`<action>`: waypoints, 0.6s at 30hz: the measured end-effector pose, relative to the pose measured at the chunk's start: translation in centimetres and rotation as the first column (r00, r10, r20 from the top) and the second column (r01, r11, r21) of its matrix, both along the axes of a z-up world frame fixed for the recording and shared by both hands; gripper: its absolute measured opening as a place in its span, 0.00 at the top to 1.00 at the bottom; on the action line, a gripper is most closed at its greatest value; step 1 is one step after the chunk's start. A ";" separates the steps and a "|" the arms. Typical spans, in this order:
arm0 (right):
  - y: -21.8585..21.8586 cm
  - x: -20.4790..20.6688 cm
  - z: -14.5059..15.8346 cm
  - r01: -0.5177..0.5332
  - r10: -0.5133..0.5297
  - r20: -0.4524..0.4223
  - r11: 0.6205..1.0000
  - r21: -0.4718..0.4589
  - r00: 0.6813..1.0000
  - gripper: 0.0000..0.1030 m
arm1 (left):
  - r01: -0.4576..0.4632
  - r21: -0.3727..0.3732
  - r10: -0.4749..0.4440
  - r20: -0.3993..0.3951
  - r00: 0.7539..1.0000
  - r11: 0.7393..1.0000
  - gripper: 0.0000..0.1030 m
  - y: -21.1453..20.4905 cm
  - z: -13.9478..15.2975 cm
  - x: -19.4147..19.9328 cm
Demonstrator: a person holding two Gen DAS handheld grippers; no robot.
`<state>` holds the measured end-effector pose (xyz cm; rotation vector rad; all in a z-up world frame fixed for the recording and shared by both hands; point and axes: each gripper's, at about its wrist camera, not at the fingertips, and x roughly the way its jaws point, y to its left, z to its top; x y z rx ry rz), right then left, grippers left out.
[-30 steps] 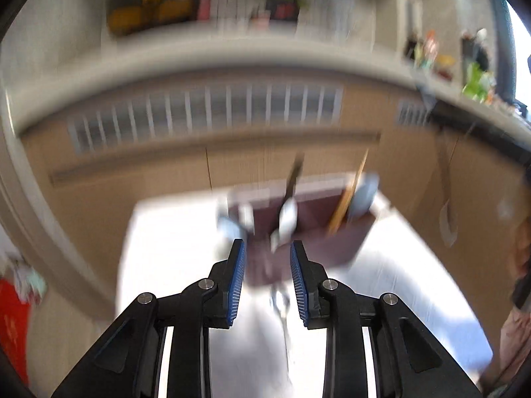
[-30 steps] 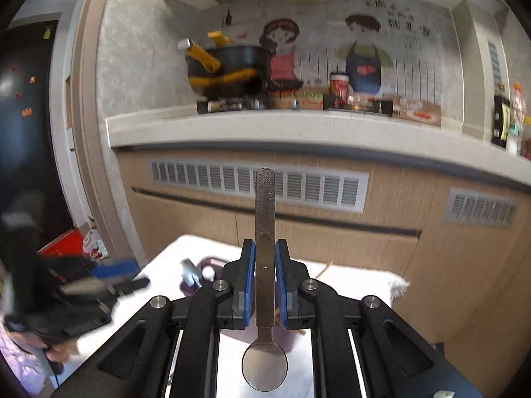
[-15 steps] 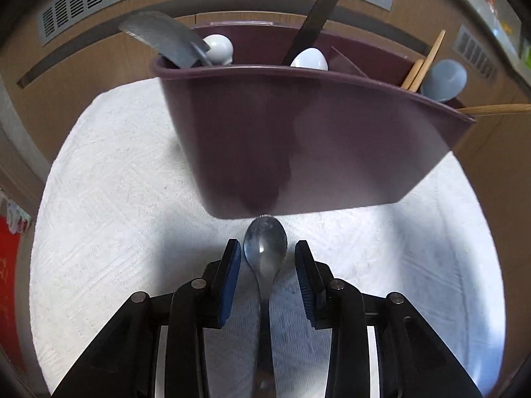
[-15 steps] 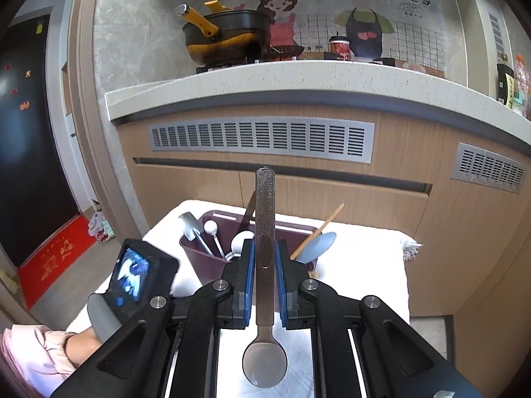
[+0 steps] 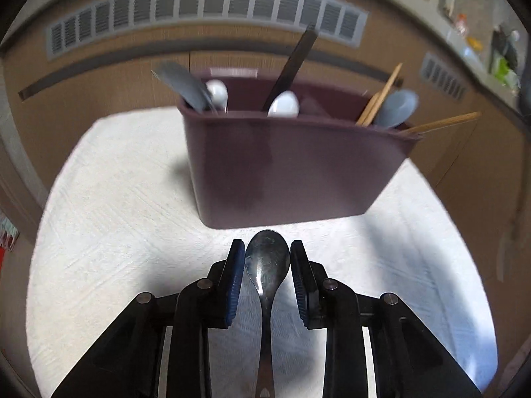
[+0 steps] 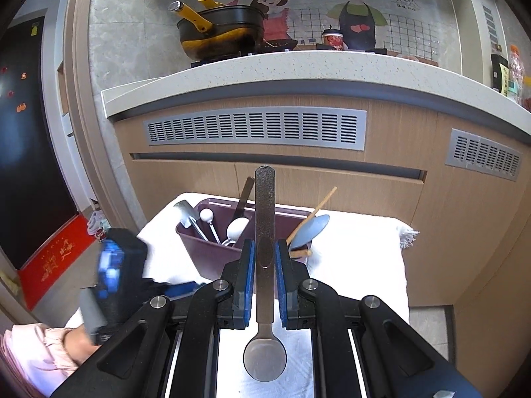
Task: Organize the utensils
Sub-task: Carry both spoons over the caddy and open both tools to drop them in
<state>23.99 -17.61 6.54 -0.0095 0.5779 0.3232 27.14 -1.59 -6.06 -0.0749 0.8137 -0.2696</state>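
A dark purple utensil holder (image 5: 292, 165) stands on a white cloth (image 5: 116, 232) and holds spoons, chopsticks and a dark spatula. My left gripper (image 5: 267, 252) is low over the cloth just in front of the holder, open, its pads on either side of the bowl of a steel spoon (image 5: 267, 265) that lies on the cloth. My right gripper (image 6: 265, 258) is shut on a second steel spoon (image 6: 265, 232), handle pointing up and forward, bowl toward the camera, above and in front of the holder (image 6: 212, 252). The left gripper body (image 6: 116, 272) shows at lower left in the right wrist view.
The cloth-covered table (image 6: 365, 258) stands against a wooden kitchen cabinet with grey vents (image 6: 255, 129). A worktop above carries a black and yellow pot (image 6: 222, 33). A red mat (image 6: 53, 258) lies on the floor at left.
My left gripper swung down to the cloth and now straddles the lying spoon's bowl, having drawn back a little from the holder. My right gripper kept its spoon and tilted slightly down.
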 end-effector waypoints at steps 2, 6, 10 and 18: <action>-0.2 -0.1 -0.2 0.004 -0.004 -0.008 1.000 0.010 1.000 0.89 | -0.001 -0.006 0.001 0.062 0.998 1.000 0.72 0.4 1.5 -2.1; -0.5 -0.2 -0.9 0.011 -0.010 -0.030 0.999 0.037 0.999 0.89 | -0.017 -0.019 0.020 0.156 0.988 1.000 0.72 1.4 4.3 -4.7; -0.3 -0.4 -1.5 0.013 -0.011 -0.049 0.999 0.041 0.999 0.89 | -0.011 -0.042 0.021 0.223 0.974 0.999 0.72 2.5 6.0 -5.8; -0.3 -0.6 -1.1 0.015 -0.013 -0.035 0.999 0.042 0.999 0.89 | 0.011 -0.064 0.009 0.317 0.948 0.998 0.72 2.6 10.1 -5.3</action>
